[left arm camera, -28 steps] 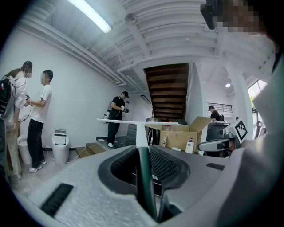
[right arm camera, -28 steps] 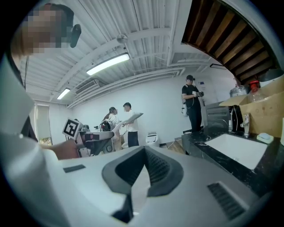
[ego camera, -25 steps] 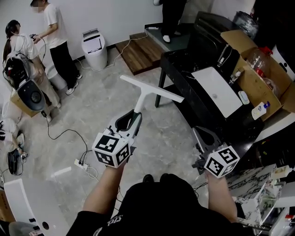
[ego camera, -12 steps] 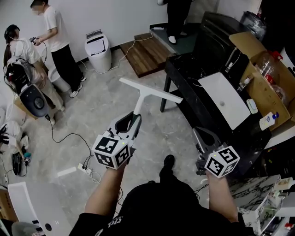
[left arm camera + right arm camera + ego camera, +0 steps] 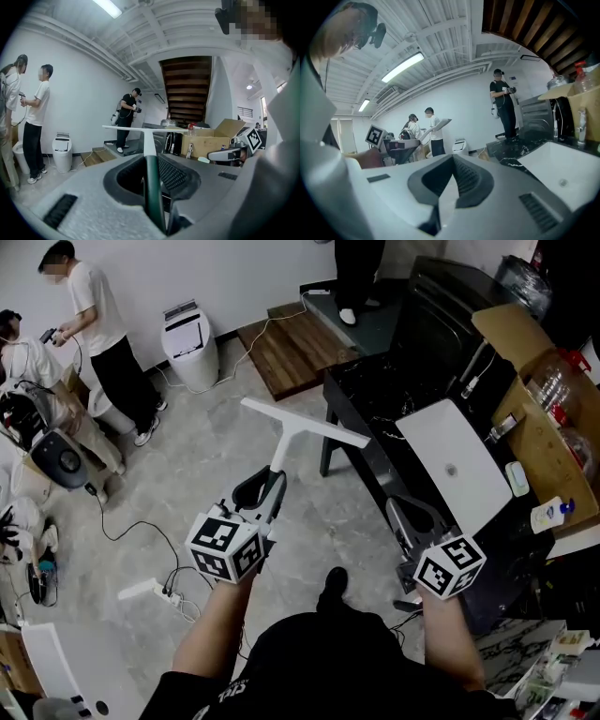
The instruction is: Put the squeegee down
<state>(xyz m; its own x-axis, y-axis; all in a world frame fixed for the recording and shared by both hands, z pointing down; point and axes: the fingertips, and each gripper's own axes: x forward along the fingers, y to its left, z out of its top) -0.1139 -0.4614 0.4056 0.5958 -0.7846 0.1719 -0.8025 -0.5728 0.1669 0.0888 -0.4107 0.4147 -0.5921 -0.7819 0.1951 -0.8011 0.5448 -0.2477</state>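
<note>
- Head view – the left gripper (image 5: 267, 486) is clamping the dark lower end of the squeegee (image 5: 287, 448). The pale stem is reaching forward and the long white crossbar is hanging in the air above the grey floor (image 5: 206, 465), just beside the corner of the black counter (image 5: 370, 395). The right gripper (image 5: 405, 512) is pointing toward the white sink (image 5: 459, 465) with nothing in it.
- Left gripper view – the jaws of the left gripper (image 5: 151, 161) are pressing on the green grip of the squeegee (image 5: 149, 140) from both sides. The stem is running straight out along them to the crossbar, which is lying roughly level.
- Right gripper view – the right gripper (image 5: 452, 161) is showing its pads drawn together at the tips, with nothing between them. The squeegee (image 5: 440, 124) is appearing off to the side as a pale bar near the left gripper (image 5: 401, 143).
- Handling, as a judgement: the tool is looking light and stiff, likely plastic with a thin, soft blade edge. The wide bar far out from the grip is probably giving it leverage to twist in the pads, and the smooth handle may be slippery – so the low grip on the handle seems the right hold. It would best be set down flat, without bending the blade edge.
</note>
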